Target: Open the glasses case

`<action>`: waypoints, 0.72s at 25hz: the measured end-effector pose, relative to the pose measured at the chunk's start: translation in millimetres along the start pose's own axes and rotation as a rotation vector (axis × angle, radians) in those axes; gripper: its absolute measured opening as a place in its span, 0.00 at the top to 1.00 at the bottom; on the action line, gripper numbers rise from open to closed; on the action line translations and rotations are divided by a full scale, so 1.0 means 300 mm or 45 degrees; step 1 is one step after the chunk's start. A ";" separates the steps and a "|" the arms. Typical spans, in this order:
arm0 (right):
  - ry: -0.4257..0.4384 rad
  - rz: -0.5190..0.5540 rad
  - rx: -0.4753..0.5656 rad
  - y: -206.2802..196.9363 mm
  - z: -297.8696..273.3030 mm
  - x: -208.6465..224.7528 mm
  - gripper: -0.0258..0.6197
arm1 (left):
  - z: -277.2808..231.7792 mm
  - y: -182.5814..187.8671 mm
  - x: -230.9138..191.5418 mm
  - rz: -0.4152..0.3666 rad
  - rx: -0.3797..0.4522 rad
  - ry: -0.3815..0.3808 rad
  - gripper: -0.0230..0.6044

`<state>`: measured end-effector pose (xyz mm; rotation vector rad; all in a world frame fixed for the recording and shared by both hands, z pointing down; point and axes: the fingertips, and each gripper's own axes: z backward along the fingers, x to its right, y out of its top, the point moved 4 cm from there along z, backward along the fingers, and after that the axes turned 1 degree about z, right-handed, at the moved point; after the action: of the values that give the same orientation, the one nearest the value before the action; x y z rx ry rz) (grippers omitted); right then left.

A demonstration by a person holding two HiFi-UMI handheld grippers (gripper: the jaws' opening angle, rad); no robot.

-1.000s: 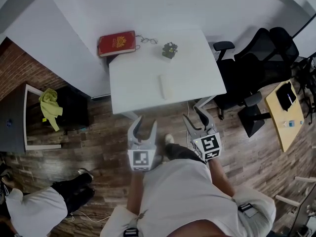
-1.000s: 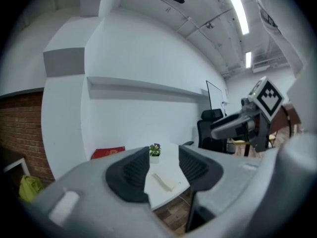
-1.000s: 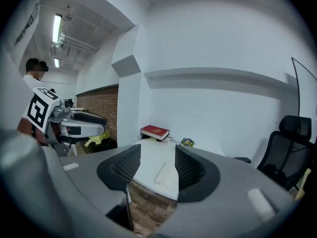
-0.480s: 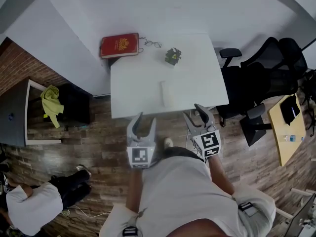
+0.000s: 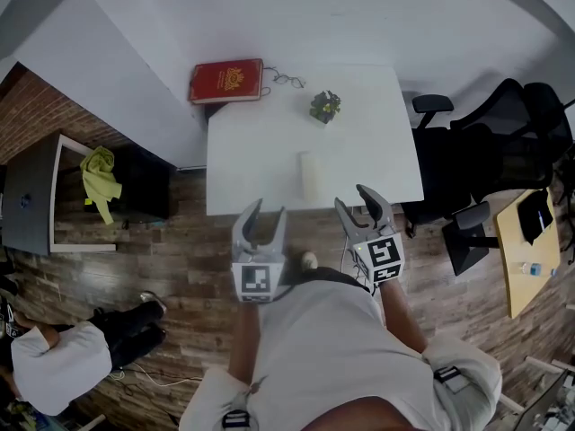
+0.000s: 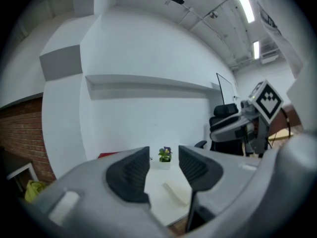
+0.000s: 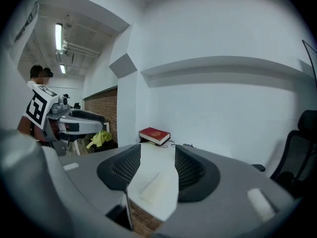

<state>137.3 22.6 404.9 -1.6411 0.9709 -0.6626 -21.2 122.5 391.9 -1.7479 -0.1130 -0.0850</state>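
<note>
1. Glasses case [image 5: 311, 177], a pale oblong box, is laid on the white rectangular table [image 5: 252, 151], near the middle of its near edge.
2. Left gripper [image 5: 268, 209] and right gripper [image 5: 352, 196] are held just off that edge, with jaws parted and nothing gripped.
3. A red hardback book [image 5: 225, 81] is set at the far left corner.

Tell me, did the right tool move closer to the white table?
Yes. The right tool has moved forward, toward the white table; its tips now overlap the table's near edge.
</note>
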 end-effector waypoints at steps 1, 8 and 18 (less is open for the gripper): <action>0.002 -0.001 0.000 0.001 -0.006 0.003 0.64 | -0.008 0.003 -0.003 0.007 0.007 0.002 0.67; -0.004 -0.009 -0.019 -0.002 -0.060 0.027 0.64 | -0.066 -0.001 -0.028 0.015 -0.003 -0.017 0.67; -0.044 -0.027 -0.057 0.005 -0.185 0.063 0.64 | -0.189 -0.021 -0.130 -0.010 -0.008 -0.079 0.67</action>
<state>101.5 -21.8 418.0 -1.6990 0.9507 -0.6289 -60.3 66.9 403.4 -1.7566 -0.1649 -0.0369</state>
